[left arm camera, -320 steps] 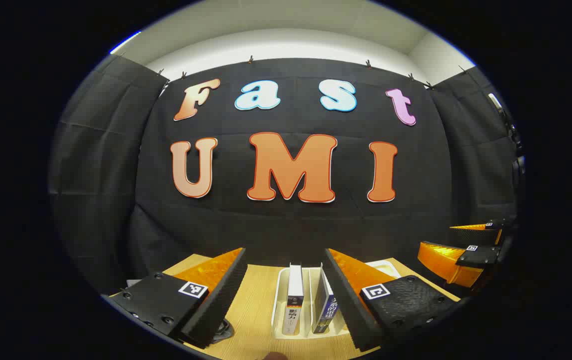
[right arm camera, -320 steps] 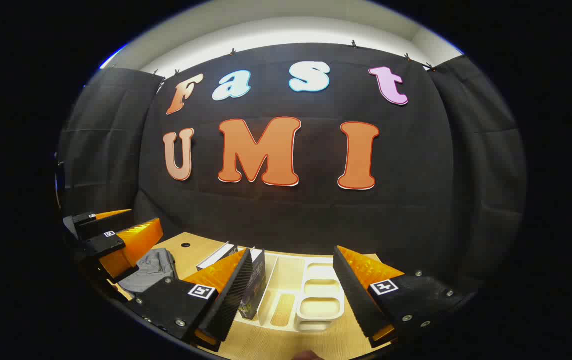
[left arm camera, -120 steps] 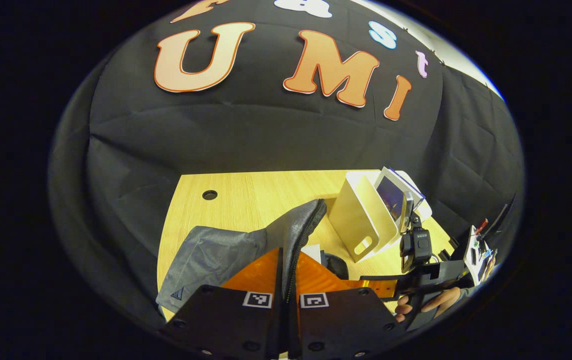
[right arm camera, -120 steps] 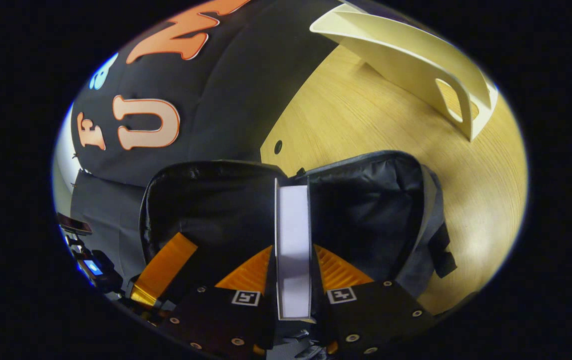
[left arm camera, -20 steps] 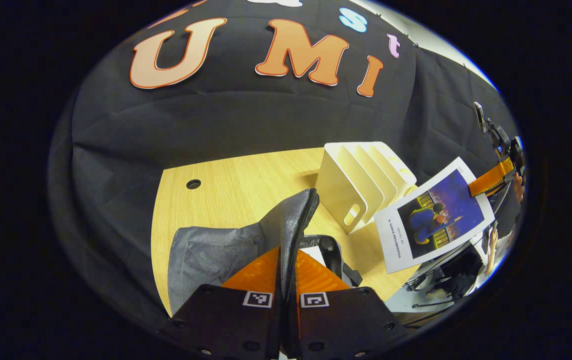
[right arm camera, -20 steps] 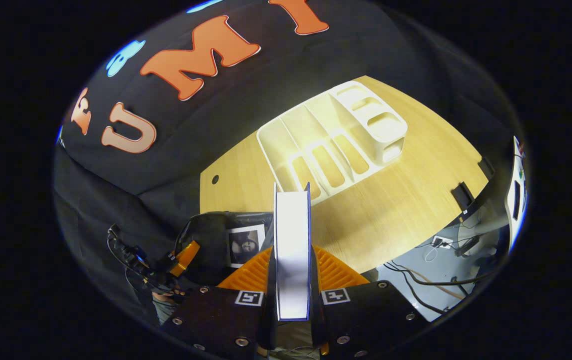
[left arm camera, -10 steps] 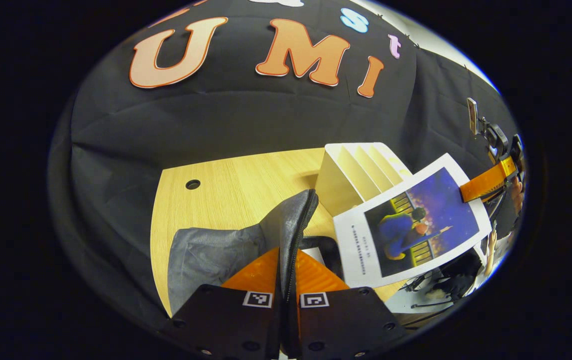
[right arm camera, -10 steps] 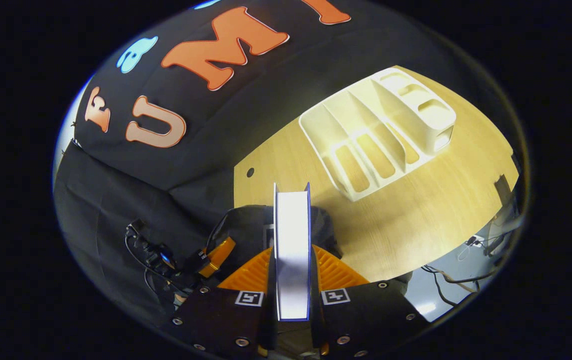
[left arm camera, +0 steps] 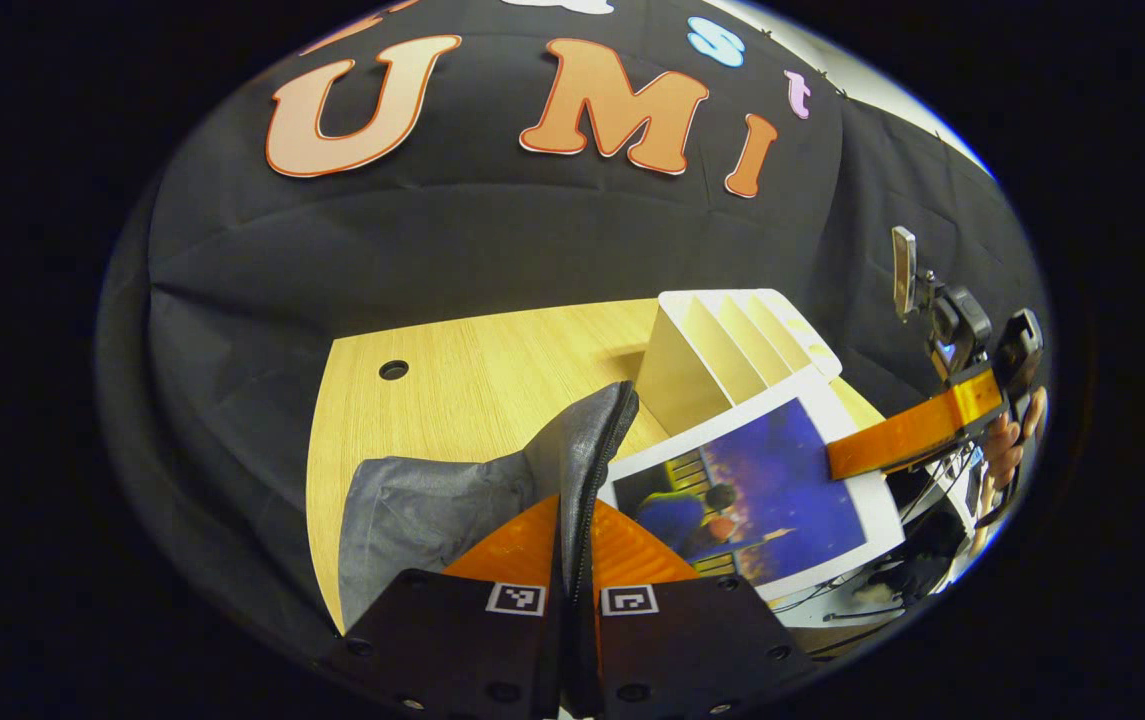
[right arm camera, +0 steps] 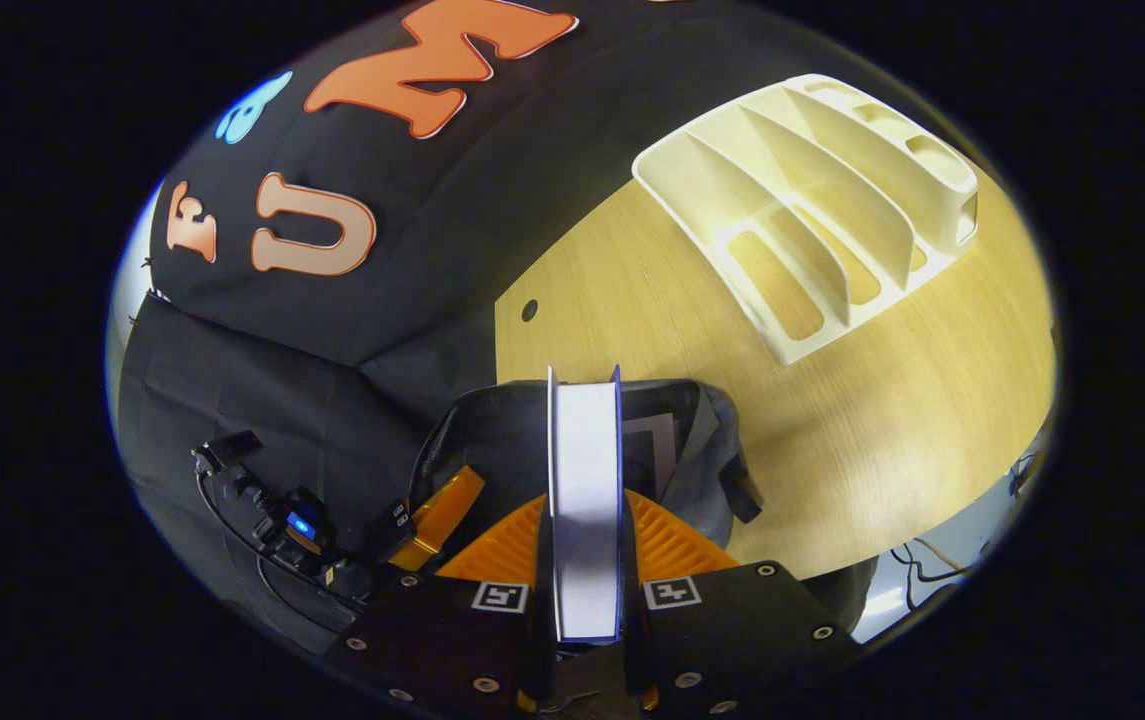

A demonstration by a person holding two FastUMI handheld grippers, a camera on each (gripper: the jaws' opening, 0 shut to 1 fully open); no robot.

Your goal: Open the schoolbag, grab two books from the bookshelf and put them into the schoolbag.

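Note:
The grey schoolbag [left arm camera: 432, 505] lies on the wooden table [left arm camera: 472, 360]. My left gripper [left arm camera: 575, 505] is shut on its zipper edge and holds the flap up. In the right gripper view the bag's dark opening [right arm camera: 492, 440] gapes below, with a first book [right arm camera: 657, 440] inside it. My right gripper [right arm camera: 585, 500] is shut on a second book [right arm camera: 585, 440], seen edge-on and hanging over the opening. The left gripper view shows that book's blue-purple cover [left arm camera: 762, 490] beside the flap, held by the right gripper [left arm camera: 917, 435]. The white bookshelf [right arm camera: 812, 220] stands with no books in its slots.
The bookshelf [left arm camera: 722, 350] stands just behind the bag toward the table's right. A round cable hole [left arm camera: 393, 369] sits near the table's back left. Beyond the table's near edge there is floor with cables [right arm camera: 932, 575]. A hand [left arm camera: 1010, 440] holds the right gripper.
The right gripper has carried the second book down and left, from beside the bookshelf to over the bag's opening. The left gripper still holds the flap in place.

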